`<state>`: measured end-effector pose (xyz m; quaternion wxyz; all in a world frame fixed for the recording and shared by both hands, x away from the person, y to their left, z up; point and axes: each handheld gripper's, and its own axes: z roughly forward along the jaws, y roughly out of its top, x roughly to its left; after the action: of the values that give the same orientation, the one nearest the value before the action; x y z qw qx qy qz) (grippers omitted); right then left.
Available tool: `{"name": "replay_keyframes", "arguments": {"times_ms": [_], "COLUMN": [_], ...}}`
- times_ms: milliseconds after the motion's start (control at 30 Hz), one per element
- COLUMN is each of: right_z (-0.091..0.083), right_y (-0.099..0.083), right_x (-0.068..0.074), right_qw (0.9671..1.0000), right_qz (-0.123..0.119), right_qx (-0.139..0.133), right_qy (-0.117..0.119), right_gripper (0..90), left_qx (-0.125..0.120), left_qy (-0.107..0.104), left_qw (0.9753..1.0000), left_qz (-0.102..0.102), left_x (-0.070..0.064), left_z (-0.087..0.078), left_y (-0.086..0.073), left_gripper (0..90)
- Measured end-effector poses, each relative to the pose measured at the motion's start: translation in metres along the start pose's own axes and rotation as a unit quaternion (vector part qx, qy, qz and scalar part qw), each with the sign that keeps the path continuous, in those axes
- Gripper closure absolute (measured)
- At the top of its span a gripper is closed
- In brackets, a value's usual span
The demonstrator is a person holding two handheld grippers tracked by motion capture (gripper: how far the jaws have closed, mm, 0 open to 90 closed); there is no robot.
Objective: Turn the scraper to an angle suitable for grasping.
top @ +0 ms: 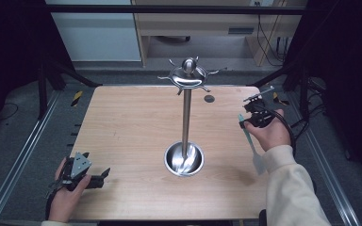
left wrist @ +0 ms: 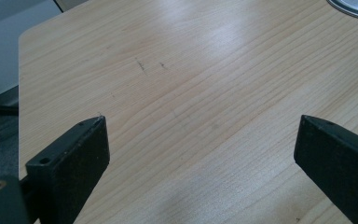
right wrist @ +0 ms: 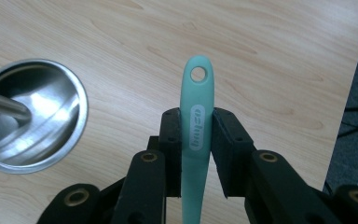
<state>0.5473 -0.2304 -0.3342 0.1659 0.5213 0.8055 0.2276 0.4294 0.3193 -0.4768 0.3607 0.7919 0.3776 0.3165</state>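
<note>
Pinching a teal spatula (right wrist: 196, 140), the right hand-held gripper (right wrist: 196, 126) hovers beside the stand (top: 186, 113); the left hand-held gripper (left wrist: 200, 140) gapes wide

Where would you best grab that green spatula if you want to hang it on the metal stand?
Probably as the right gripper does now: on the flat sides of the teal spatula's handle, a little below the end hole. The flat, narrow handle suits two jaws, and the hole stays free for a hook on the utensil stand.
</note>
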Motion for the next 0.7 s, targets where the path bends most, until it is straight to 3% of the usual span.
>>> {"name": "replay_keyframes", "arguments": {"times_ms": [133,400,700], "right_z": [-0.016,-0.034,-0.044], "right_y": [0.006,0.013,0.019], "right_x": [0.005,0.011,0.024], "right_qw": [0.9995,0.9981,0.9927], "right_qz": [-0.009,-0.023,-0.041], "right_qx": [-0.028,-0.054,-0.102], "right_qy": [0.006,0.015,0.051], "right_gripper": [74.4,74.5,74.4], "left_qx": [-0.002,0.0,-0.009], "left_qy": [0.0,-0.004,0.003], "left_qw": [1.0,1.0,1.0], "left_qz": [-0.001,0.002,0.001], "left_x": [0.001,0.001,0.004], "left_z": [0.0,0.001,-0.001], "left_y": [0.0,0.0,0.0], "left_gripper": [3.1,3.1,3.1]}}
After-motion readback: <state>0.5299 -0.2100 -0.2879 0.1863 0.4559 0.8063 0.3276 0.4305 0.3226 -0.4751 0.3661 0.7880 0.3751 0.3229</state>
